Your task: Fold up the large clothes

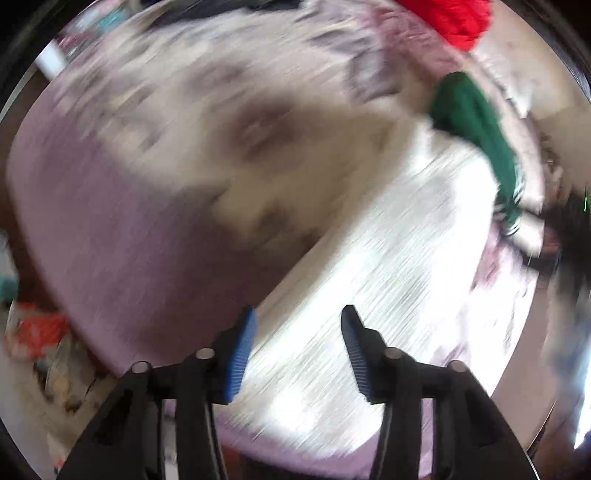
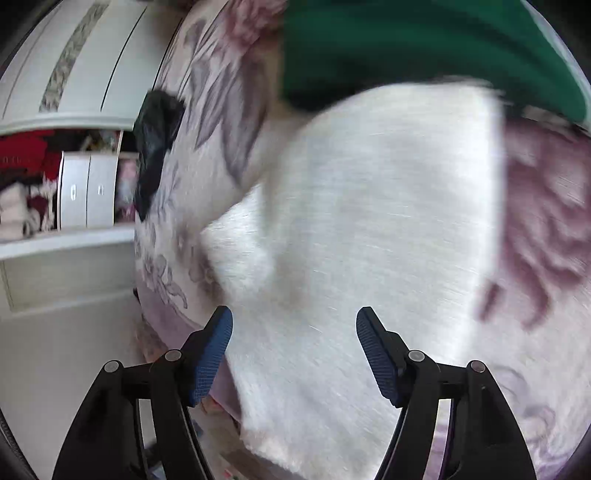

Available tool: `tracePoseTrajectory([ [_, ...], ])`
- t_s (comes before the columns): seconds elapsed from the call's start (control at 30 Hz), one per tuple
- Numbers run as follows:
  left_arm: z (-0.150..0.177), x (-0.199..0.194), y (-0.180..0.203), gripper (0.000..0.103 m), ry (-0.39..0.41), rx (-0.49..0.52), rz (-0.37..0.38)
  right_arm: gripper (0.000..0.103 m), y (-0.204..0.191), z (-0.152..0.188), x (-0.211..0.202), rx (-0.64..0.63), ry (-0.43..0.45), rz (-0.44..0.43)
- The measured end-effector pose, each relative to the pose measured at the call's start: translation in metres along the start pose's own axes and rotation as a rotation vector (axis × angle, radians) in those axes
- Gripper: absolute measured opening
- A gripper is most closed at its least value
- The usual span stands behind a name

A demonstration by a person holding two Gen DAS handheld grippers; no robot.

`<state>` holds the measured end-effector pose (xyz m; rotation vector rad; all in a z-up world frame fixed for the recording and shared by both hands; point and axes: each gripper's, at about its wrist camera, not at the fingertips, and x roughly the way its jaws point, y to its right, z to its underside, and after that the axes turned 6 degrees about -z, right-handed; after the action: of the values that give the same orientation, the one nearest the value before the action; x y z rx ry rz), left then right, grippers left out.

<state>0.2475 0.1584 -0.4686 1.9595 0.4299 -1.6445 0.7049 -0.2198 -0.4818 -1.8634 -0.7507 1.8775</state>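
A large white fuzzy garment [image 2: 369, 229] lies on a bed with a lilac flowered cover [image 2: 546, 221]; one part seems laid over the rest. It also shows, blurred, in the left wrist view [image 1: 388, 258]. My left gripper [image 1: 298, 317] is open and empty above the garment's edge. My right gripper [image 2: 294, 317] is open and empty above the garment near the bed's edge. A green garment [image 2: 406, 44] lies beyond the white one, and shows in the left wrist view [image 1: 476, 125].
A red garment [image 1: 454, 18] lies at the bed's far side. A black cloth [image 2: 155, 147] lies near the bed's edge. A white wardrobe with drawers [image 2: 85, 192] stands beside the bed. Floor clutter [image 1: 44, 339] shows at left.
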Motion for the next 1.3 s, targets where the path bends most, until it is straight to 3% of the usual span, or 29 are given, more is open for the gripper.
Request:
tracePoseTrajectory([
  [0.13,-0.052,0.029,0.063,0.045,0.098,0.090,0.072,0.069,0.044,0.005,-0.031,0.054,0.071,0.026],
  [0.2,-0.077,0.064,0.092,0.041,0.082,0.174,0.042,0.045,0.063,0.010,-0.034,0.094,0.072,0.015],
  [0.27,-0.085,0.094,0.108,0.017,0.027,0.245,0.015,0.043,0.072,0.019,-0.025,0.121,0.052,-0.002],
  [0.3,-0.088,0.113,0.114,0.017,-0.002,0.289,-0.019,0.042,0.073,0.023,-0.019,0.118,0.036,-0.010],
  [0.37,-0.090,0.139,0.113,0.018,-0.026,0.327,-0.051,0.042,0.070,0.041,0.003,0.104,-0.017,-0.012],
  [0.43,-0.098,0.153,0.109,0.020,-0.033,0.347,-0.037,0.042,0.063,0.051,0.040,0.101,-0.066,-0.013],
  [0.57,-0.113,0.162,0.105,0.021,-0.053,0.379,0.012,0.040,0.061,0.056,0.111,0.089,-0.090,0.109],
  [0.7,-0.122,0.143,0.089,0.021,-0.082,0.397,0.101,0.041,0.054,0.050,0.114,0.185,-0.072,0.166],
  [0.77,-0.112,0.113,0.067,0.021,-0.123,0.394,0.190,0.042,0.045,0.063,0.094,0.187,-0.077,0.158],
  [0.83,-0.101,0.084,0.043,0.026,-0.165,0.379,0.286,0.054,0.043,0.093,0.069,0.231,-0.088,0.115],
  [0.87,-0.093,0.070,0.029,0.038,-0.178,0.374,0.321,0.064,0.042,0.114,0.055,0.253,-0.079,0.091],
  [0.93,-0.073,0.045,-0.002,0.058,-0.176,0.378,0.348,0.068,0.043,0.155,0.034,0.296,-0.071,0.091],
  [1.03,-0.034,0.029,-0.039,0.061,-0.203,0.382,0.297,0.069,0.055,0.225,0.019,0.394,-0.063,0.109],
  [1.13,0.010,0.047,-0.077,0.061,-0.260,0.373,0.203,0.071,0.076,0.276,0.028,0.484,-0.038,0.090],
  [1.2,0.035,0.066,-0.096,0.061,-0.313,0.346,0.157,0.071,0.095,0.301,0.044,0.536,0.001,0.065],
  [1.3,0.070,0.089,-0.111,0.061,-0.357,0.324,0.144,0.071,0.114,0.316,0.076,0.567,0.057,0.044],
])
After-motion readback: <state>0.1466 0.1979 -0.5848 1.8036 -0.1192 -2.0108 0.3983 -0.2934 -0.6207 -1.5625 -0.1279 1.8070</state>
